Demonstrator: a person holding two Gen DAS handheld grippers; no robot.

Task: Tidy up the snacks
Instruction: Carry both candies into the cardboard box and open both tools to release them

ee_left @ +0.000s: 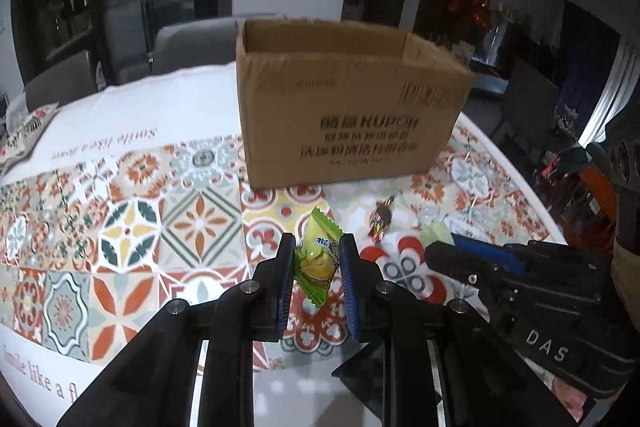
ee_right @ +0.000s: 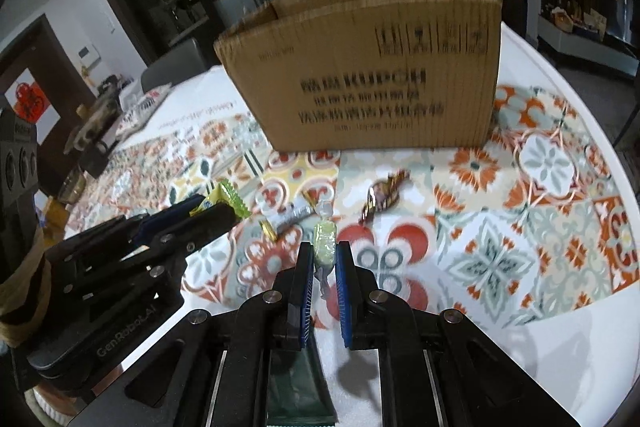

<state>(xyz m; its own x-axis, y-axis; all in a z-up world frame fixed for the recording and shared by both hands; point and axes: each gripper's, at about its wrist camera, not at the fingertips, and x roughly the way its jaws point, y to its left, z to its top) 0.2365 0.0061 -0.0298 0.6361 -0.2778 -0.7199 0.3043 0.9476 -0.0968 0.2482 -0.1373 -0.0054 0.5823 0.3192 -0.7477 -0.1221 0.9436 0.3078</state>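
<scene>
Your left hand-held gripper (ee_left: pixel 316 259) pinches the light, crinkly green snack packet (ee_left: pixel 316 259) mid-body; your right hand-held gripper (ee_right: pixel 324 259) pinches a small clear-wrapped pale candy (ee_right: pixel 325 241). Both hang over the worktop (ee_left: pixel 132 223), before the cardboard box (ee_left: pixel 344 107); slippery wrappers, so grip the filled middle.

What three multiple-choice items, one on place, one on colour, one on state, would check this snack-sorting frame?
1. Where does the brown twist-wrapped candy lie?
A. inside the cardboard box
B. on the patterned tablecloth in front of the box
C. in the right claw

2. What colour is the wrapper of the snack packet in the left claw?
A. red
B. silver
C. green

3. What is the state of the cardboard box?
A. open at the top
B. taped shut
C. lying on its side

Answers: 1 B, it rests on the patterned tablecloth short of the box; 2 C, the left claw grips a green snack packet; 3 A, its inner walls show.
</scene>
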